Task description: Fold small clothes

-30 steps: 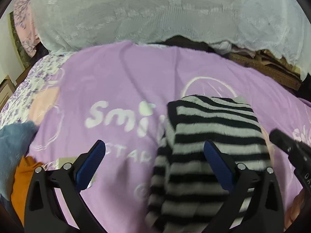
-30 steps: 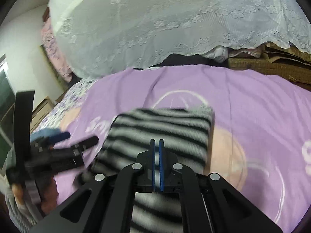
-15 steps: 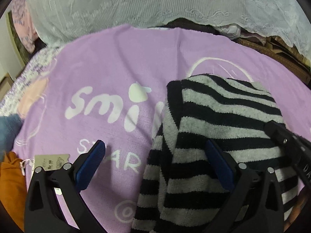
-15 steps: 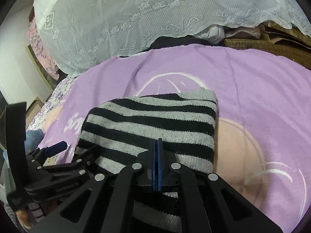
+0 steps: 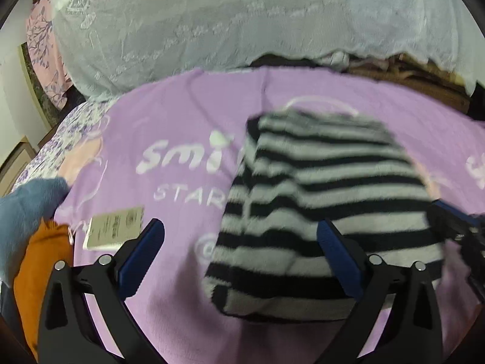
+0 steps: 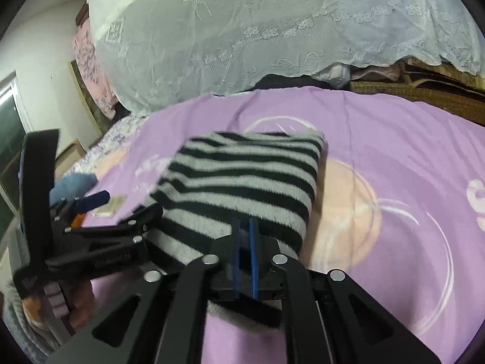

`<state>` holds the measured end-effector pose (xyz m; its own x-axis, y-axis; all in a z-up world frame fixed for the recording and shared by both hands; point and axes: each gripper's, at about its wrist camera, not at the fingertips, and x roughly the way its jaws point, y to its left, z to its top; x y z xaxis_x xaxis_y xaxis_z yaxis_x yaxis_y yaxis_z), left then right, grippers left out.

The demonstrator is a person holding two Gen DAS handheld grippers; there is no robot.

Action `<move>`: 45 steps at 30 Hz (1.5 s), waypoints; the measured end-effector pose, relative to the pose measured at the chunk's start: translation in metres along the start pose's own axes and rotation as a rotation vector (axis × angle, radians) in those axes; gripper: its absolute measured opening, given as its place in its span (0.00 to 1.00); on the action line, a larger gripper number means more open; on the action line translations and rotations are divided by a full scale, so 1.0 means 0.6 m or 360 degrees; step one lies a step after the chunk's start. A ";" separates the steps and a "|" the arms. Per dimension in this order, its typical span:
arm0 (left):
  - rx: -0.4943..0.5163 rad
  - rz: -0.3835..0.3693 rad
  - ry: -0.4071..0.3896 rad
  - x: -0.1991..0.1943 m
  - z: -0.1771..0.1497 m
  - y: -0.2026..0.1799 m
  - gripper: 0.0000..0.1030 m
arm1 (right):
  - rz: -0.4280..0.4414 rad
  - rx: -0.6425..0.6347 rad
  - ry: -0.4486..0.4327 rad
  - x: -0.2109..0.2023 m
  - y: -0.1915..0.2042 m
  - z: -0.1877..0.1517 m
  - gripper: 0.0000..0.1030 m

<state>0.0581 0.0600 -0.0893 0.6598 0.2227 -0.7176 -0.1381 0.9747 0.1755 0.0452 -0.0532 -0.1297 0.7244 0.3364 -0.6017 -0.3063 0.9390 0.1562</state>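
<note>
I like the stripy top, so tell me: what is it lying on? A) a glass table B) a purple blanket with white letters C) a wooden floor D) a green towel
B: the black-and-grey striped top lies folded on a purple blanket printed with white letters, seen from both gripper cameras.

Ahead of the black jaws with blue pads lies a black-and-grey striped garment on a lilac blanket with white lettering. Left of them sit an orange cloth and a blue one. Beyond hangs white lace.
</note>
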 end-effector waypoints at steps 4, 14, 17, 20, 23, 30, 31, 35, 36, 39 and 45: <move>0.0017 0.0020 0.0004 0.008 -0.010 -0.004 0.96 | -0.0002 -0.0004 0.0007 0.004 -0.002 -0.004 0.08; 0.0012 0.0001 -0.0004 -0.001 -0.007 -0.003 0.95 | 0.0026 0.0011 -0.0010 0.002 -0.007 -0.008 0.08; 0.0009 -0.0010 -0.0006 -0.003 -0.005 -0.002 0.95 | 0.0036 0.0016 -0.0012 0.002 -0.007 -0.008 0.10; 0.0010 -0.0023 -0.0016 -0.009 -0.004 -0.002 0.95 | 0.0048 0.0014 -0.0015 0.001 -0.006 -0.008 0.14; 0.0013 -0.0042 -0.0035 -0.016 -0.003 -0.004 0.95 | 0.0061 0.0012 -0.0036 -0.006 -0.002 -0.007 0.21; -0.0013 -0.0072 -0.0098 -0.035 0.002 -0.002 0.95 | 0.0036 0.0014 -0.0092 -0.022 0.001 -0.001 0.35; -0.0014 -0.0067 -0.0091 -0.032 0.002 -0.002 0.95 | 0.0027 0.0011 -0.0076 -0.017 0.000 -0.003 0.35; 0.0001 -0.0041 -0.0012 -0.007 -0.003 -0.003 0.95 | 0.0013 0.0003 -0.0062 -0.010 0.001 -0.008 0.40; 0.0003 -0.0036 0.0004 -0.001 -0.004 -0.004 0.96 | 0.0016 0.0002 -0.0061 -0.011 0.001 -0.009 0.41; -0.0003 -0.0039 -0.0001 -0.002 -0.005 -0.002 0.95 | 0.0009 -0.0006 -0.0063 -0.011 0.002 -0.009 0.42; -0.0005 -0.0047 -0.0014 -0.009 -0.005 -0.001 0.95 | 0.0024 0.0038 -0.0077 -0.017 -0.005 -0.005 0.43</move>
<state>0.0523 0.0584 -0.0875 0.6701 0.1938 -0.7165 -0.1208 0.9809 0.1523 0.0368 -0.0598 -0.1265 0.7490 0.3533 -0.5606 -0.3030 0.9350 0.1844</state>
